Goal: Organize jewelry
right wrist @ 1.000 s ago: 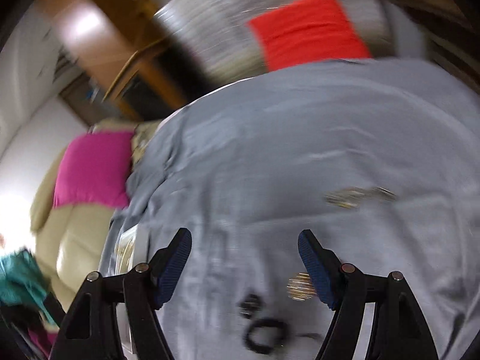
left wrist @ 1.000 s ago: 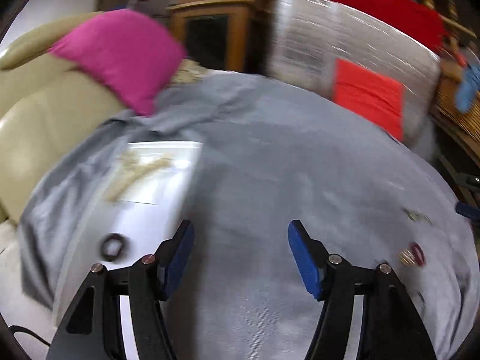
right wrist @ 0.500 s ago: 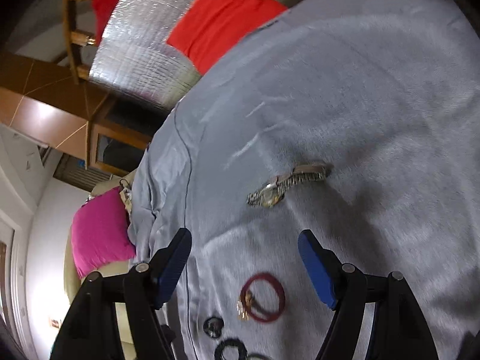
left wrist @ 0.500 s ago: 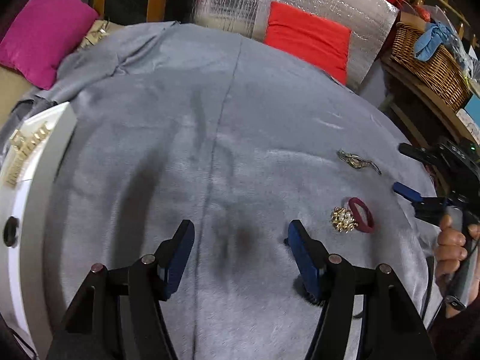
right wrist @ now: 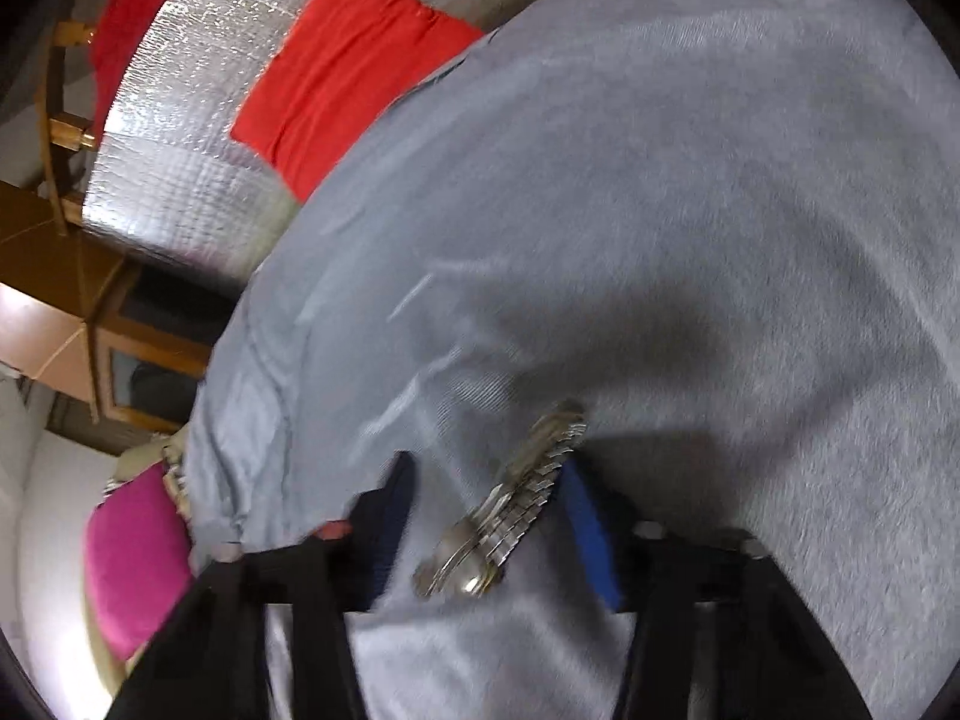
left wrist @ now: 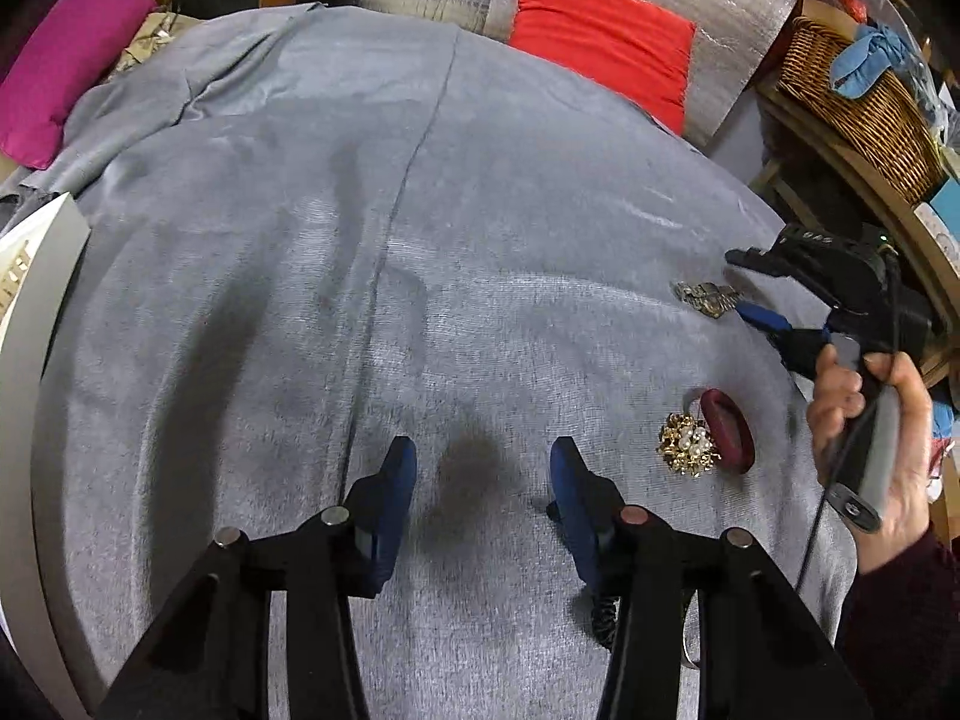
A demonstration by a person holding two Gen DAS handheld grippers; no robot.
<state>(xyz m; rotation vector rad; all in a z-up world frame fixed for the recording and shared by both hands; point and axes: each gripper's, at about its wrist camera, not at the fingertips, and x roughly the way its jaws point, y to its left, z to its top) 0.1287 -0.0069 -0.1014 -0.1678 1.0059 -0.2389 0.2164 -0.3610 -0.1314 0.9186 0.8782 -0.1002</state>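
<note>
- Your left gripper [left wrist: 483,468] hangs over bare grey cloth [left wrist: 480,210], well to the left of the watch. Its jaws have just been closing and stand partly apart, with nothing between them.
- A small dark coiled thing [left wrist: 602,615] lies by its right finger; you cannot tell what it is.
- Your right gripper [right wrist: 486,507] is down on the watch [right wrist: 510,507]. Its jaws have just been closing and the watch lies between them, slantwise, case toward you and band running away.
- That view is blurred. The right pad [right wrist: 585,525] looks to be touching the band; the left pad stands clear. I cannot tell that the grip is made, so treat the watch as not yet held.
- From the left view, your hand [left wrist: 864,420] holds that gripper with its tips at the watch's right end.
- Nearer you than the watch, on the same cloth, lie a dark red ring [left wrist: 729,429] and, touching its left side, a gold pearl cluster [left wrist: 690,443].
- Far left of the watch, at the cloth's edge, sits the white tray [left wrist: 54,276], likely the goal.
- The step in hand, as I judge it, is picking up the watch.
- Next, close squarely across the band; it lies askew, so it may swing or slip as you lift.
- Beyond the watch lie a red cushion [left wrist: 600,39] and a wicker basket [left wrist: 864,114].
</note>
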